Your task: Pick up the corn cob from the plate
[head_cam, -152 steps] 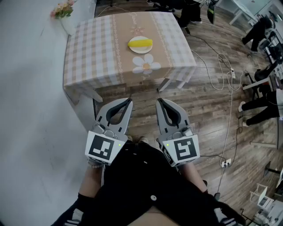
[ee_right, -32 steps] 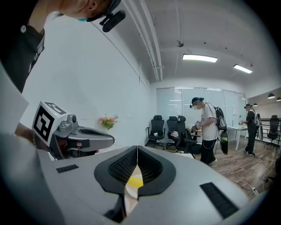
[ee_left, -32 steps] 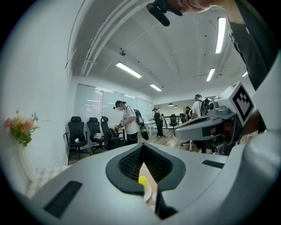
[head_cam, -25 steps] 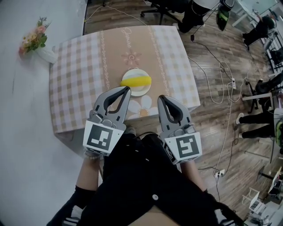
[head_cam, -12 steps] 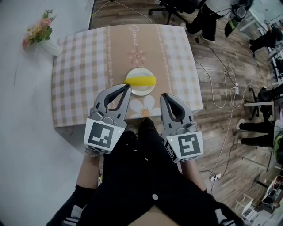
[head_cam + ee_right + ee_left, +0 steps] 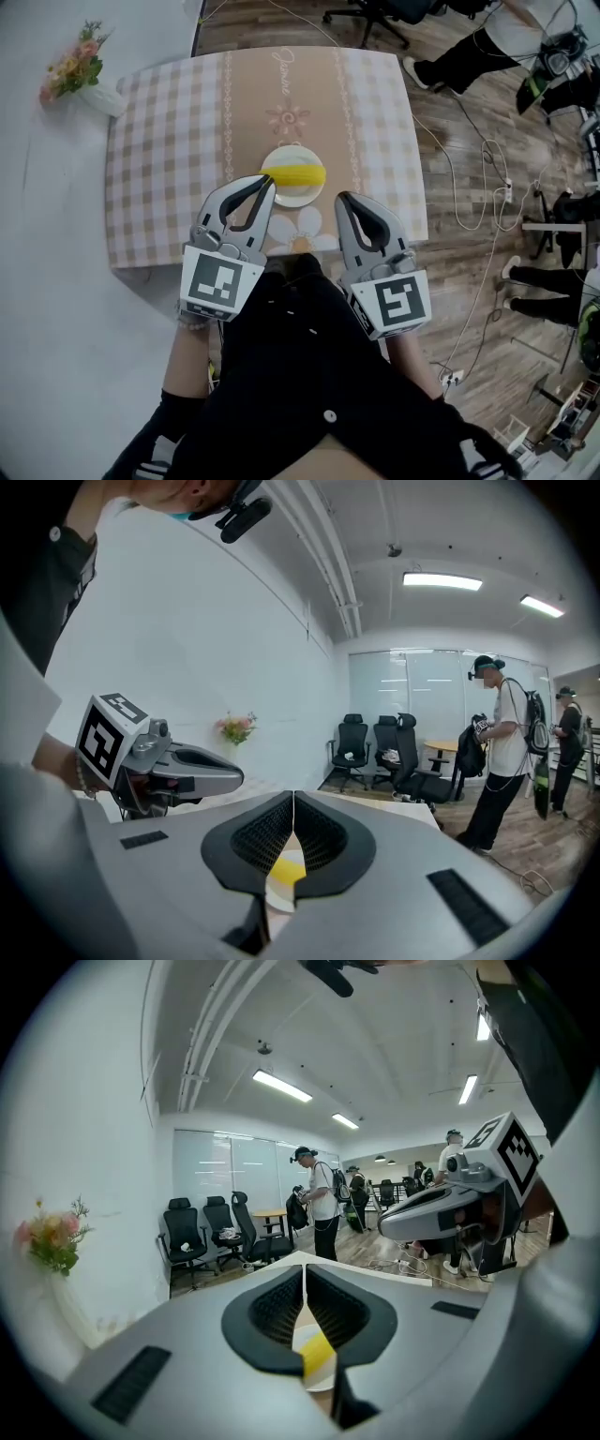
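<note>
Corn cob [image 6: 298, 175]: yellow, whole, lying flat on its side, long axis left to right across the plate, right end reaching the rim. Plate [image 6: 281, 154]: small, round, pale cream. It sits on the tan centre strip of the checked tablecloth [image 6: 159, 141], toward the near edge, just beyond a white daisy print [image 6: 305, 228].

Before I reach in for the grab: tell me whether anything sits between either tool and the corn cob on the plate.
Nothing visible does. The corn cob lies alone on the plate, with only tablecloth between it and the left tool and right tool. Both tools are shut and empty.
</note>
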Available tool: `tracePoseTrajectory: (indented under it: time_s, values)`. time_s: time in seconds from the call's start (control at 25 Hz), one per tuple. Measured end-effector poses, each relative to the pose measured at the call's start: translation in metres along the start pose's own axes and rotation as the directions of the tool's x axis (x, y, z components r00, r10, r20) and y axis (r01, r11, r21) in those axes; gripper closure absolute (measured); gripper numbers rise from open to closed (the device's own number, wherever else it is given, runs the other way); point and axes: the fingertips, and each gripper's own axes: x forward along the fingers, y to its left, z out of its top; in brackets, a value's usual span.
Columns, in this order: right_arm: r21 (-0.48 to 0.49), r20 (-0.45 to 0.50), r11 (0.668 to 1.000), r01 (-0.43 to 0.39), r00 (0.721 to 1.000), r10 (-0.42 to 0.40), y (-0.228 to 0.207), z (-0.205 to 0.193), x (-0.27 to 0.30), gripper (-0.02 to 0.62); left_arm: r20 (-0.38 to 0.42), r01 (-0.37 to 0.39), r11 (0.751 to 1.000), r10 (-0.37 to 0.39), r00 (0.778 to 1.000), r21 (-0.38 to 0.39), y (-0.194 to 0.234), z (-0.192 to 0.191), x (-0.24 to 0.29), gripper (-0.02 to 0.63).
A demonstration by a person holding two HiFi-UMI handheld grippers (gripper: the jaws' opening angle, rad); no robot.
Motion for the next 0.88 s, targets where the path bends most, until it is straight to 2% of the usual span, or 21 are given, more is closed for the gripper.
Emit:
tracePoseTrajectory:
  time_s: [0.24, 0.48, 0.68, 0.88]
  values:
    - [0.006, -0.012, 0.999, -0.033, 0.999, 0.033, -0.015, -0.009, 0.011, 0.554, -0.042, 0.017, 1.000, -0.016, 0.999, 0.016, -0.002, -0.012, 0.024, 0.592]
    - [0.021, -0.031, 0.999, -0.048, 0.998, 0.048, -0.030, -0.020, 0.014, 0.554, -0.121, 0.053, 0.997, -0.047, 0.992, 0.049, -0.006, -0.033, 0.048, 0.580]
    - [0.033, -0.049, 0.998, -0.051, 0.997, 0.052, -0.042, -0.028, 0.017, 0.554, -0.233, 0.125, 0.989, -0.105, 0.967, 0.074, -0.022, -0.071, 0.066, 0.480]
    - [0.042, -0.060, 0.998, -0.053, 0.997, 0.055, -0.049, -0.035, 0.017, 0.554, -0.321, 0.243, 0.962, -0.193, 0.927, 0.124, -0.040, -0.099, 0.081, 0.411]
